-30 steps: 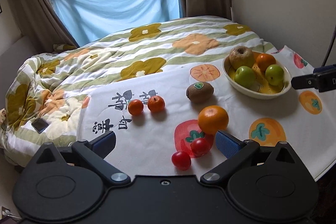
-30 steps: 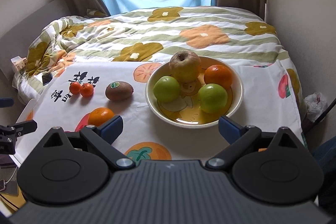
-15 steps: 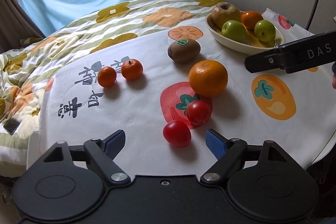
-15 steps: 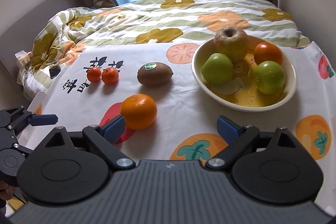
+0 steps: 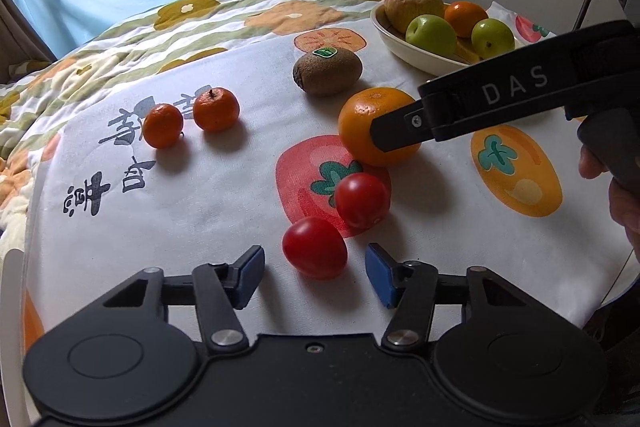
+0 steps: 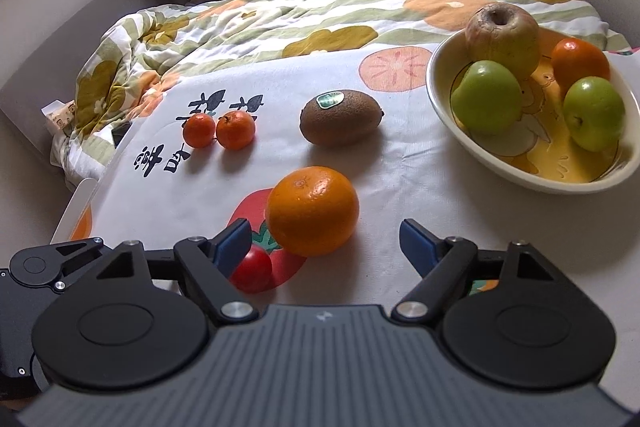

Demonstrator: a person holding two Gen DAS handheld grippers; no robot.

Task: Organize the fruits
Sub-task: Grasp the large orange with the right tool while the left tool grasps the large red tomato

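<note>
Left gripper point(image 5: 316, 277): my jaws have just been closing and now stand partly drawn in; the near cherry tomato point(image 5: 315, 248) sits in the gap just ahead of the blue pads, no pad pressing on it that I can see. Nothing held.
Right gripper point(image 6: 325, 247): jaws wide, just begun to close a little; the large orange point(image 6: 312, 210) lies between and slightly ahead of the pads, clear of both. Nothing held. In the left view one right finger crosses in front of that orange.
Nearest fruit: second cherry tomato point(image 5: 362, 200) just beyond the first, lying on the printed red tomato of the cloth point(image 5: 208, 187), near the orange.
Middle ground: kiwi point(image 6: 340, 117) with a green sticker, loose on the cloth beyond the orange.
Far left: two small mandarins point(image 6: 219, 130), touching or nearly so, beside the black lettering.
Bowl point(image 6: 444, 115): at the right on the bench; holds a russet apple point(image 6: 502, 35), two green apples point(image 6: 487, 103) and one orange fruit point(image 6: 580, 61).
Beyond the bench: bed with floral quilt point(image 6: 280, 11), blue sheet over the window.
Done: four fruits in the bowl, as far as I see.
Left: six loose pieces, namely two tomatoes, the orange, the kiwi and two mandarins. My judgement: well short of halfway.
Step in hand: both hands set for a grasp, left on the tomato, right on the orange; neither grasp is made.
</note>
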